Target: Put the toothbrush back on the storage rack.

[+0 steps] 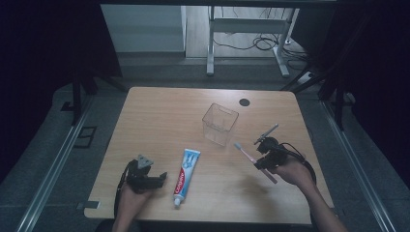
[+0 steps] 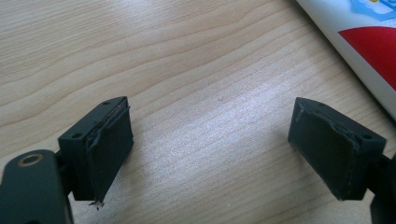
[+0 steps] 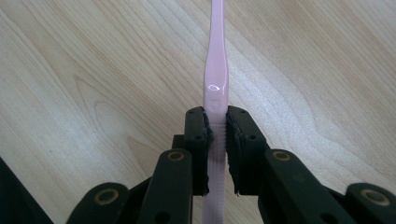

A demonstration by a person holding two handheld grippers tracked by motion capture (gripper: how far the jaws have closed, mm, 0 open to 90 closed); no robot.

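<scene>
Right gripper (image 3: 216, 135) pinched a pink toothbrush (image 3: 215, 79) between its jaws above the worktop (image 1: 159, 116), near the clear cup (image 1: 220, 123). Left gripper (image 2: 210, 149) rested spread beside the toothpaste (image 1: 186, 176).

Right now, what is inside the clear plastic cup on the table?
Nothing can be seen inside the clear plastic cup; the wooden table shows through its walls. The pink toothbrush is outside it, clamped in the right gripper.

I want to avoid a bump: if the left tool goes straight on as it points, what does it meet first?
Probably the toothpaste: the open left tool points toward it, close by.
</scene>
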